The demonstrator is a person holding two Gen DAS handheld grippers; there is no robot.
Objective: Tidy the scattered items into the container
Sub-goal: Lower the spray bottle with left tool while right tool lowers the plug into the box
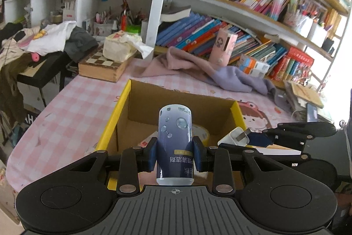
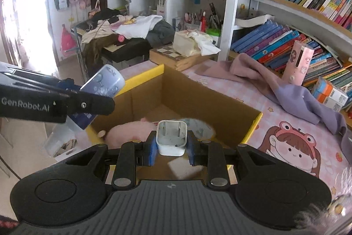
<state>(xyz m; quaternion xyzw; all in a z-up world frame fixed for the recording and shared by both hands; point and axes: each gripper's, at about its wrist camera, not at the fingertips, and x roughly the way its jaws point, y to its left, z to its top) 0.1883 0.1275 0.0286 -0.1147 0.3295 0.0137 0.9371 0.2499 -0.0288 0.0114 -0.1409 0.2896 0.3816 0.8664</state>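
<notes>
Left fingers [image 1: 175,155] clamped on bottle [image 1: 175,142], right fingers [image 2: 171,148] on charger [image 2: 171,138], above cardboard box [image 2: 145,94] with pink plush [image 2: 129,130].

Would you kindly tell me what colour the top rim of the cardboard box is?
Yellow; the cardboard box rim shows best in the right wrist view.

Only clear text I can read: "GenRobot.AI", white on black, on side of my left gripper [image 2: 96,100], seen from right cam. Bottle [image 1: 175,144] in that gripper has Chinese chars on its label, upside down from left cam, approx "清洁剂", partly hidden by pads. Book spines and boxes on shelves: print too small/blurred to read.
</notes>
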